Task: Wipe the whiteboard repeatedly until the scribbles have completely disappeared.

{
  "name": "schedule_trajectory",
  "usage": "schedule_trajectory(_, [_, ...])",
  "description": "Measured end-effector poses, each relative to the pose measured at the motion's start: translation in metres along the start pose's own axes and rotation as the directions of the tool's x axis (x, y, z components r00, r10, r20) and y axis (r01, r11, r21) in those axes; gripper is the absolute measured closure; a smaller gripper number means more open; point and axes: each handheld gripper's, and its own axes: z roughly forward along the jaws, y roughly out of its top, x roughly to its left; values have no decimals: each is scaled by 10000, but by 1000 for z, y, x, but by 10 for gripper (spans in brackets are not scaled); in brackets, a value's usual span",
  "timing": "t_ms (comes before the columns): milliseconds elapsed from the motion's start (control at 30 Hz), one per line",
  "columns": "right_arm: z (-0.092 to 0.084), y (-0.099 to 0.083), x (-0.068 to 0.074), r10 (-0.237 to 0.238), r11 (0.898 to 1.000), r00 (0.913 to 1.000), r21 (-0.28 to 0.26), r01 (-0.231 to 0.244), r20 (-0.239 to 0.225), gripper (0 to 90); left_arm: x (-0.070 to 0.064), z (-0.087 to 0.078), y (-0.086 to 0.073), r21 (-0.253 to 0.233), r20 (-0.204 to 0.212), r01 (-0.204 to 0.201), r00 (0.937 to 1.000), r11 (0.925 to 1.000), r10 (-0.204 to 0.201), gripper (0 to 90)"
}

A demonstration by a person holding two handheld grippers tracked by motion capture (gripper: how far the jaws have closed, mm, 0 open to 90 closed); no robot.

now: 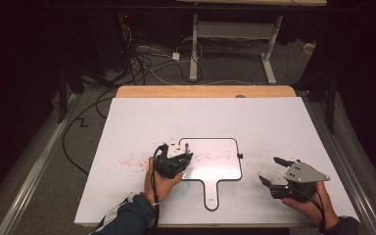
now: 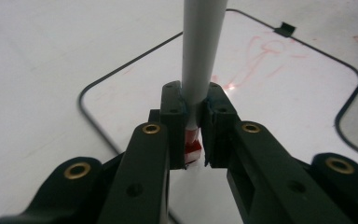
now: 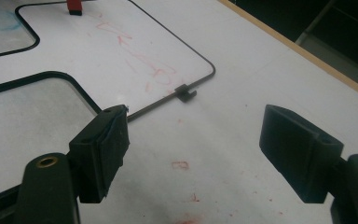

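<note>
A small whiteboard (image 1: 215, 161) with a black rim and a short handle lies on the white table (image 1: 142, 122). Faint red scribbles (image 2: 261, 56) mark the whiteboard. My left gripper (image 1: 186, 152) hovers over the board's left part, shut on a grey-barrelled marker (image 2: 200, 46) with a red end. The marker's far end (image 3: 74, 5) reaches down to the board (image 3: 135, 42). My right gripper (image 1: 269, 169) rests to the right of the board, open, with nothing between its jaws (image 3: 196, 140).
A small black clip (image 3: 185, 92) sits on the board's right rim. Red smudges (image 1: 127, 161) dot the table left of the board. Beyond the table's wooden far edge (image 1: 205, 91) are floor cables (image 1: 147, 63) and another desk's legs (image 1: 194, 49).
</note>
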Motion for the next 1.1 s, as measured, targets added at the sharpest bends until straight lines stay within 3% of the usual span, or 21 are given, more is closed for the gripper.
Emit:
schedule_trajectory(67, [1, 0, 0, -13, 10000, 10000, 24, 13, -4, 245, 9, -4, 2, -137, -198, 39, 9998, 9999, -41, 791])
schedule_trajectory(167, [1, 0, 0, -25, 10000, 10000, 34, 25, -23, 245, 16, -5, 6, -241, -80, 525, 9986, 9983, -527, 791])
schedule_trajectory(233, [2, 0, 1, -13, 10000, 10000, 57, 13, -49, 245, 13, -3, 3, -253, 97, 395, 9992, 9989, -393, 791])
schedule_trajectory(333, [2, 1, 1, -46, 10000, 10000, 61, 46, -81, 245, 3, 3, 0, -142, 521, 606, 9969, 9981, -598, 791])
schedule_trajectory(467, [1, 1, 1, -85, 10000, 9999, 34, 85, -94, 245, -18, 8, -9, 81, 1003, 337, 9944, 9994, -343, 791])
schedule_trajectory(633, [1, 0, 1, -45, 10000, 10000, 72, 46, -74, 245, -28, 13, -12, 219, 1187, 29, 9929, 9998, -54, 791])
schedule_trajectory(733, [-1, 0, 2, -47, 10000, 10000, 67, 47, -53, 245, -23, 10, -10, 255, 1045, -90, 9945, 9996, 63, 791])
schedule_trajectory(900, [-1, -2, 1, -17, 9999, 10000, 109, 17, -16, 245, 0, -6, -3, 146, 553, 103, 9984, 9998, -111, 791])
schedule_trajectory(967, [-1, -2, 0, -5, 9999, 10000, 103, 5, 1, 245, 7, -11, -2, 46, 405, -76, 9992, 10000, 74, 791])
schedule_trajectory(1100, [-2, -1, 1, -22, 10000, 10000, 91, 22, 12, 245, 11, -10, 0, -118, 435, 339, 9985, 9994, -333, 791])
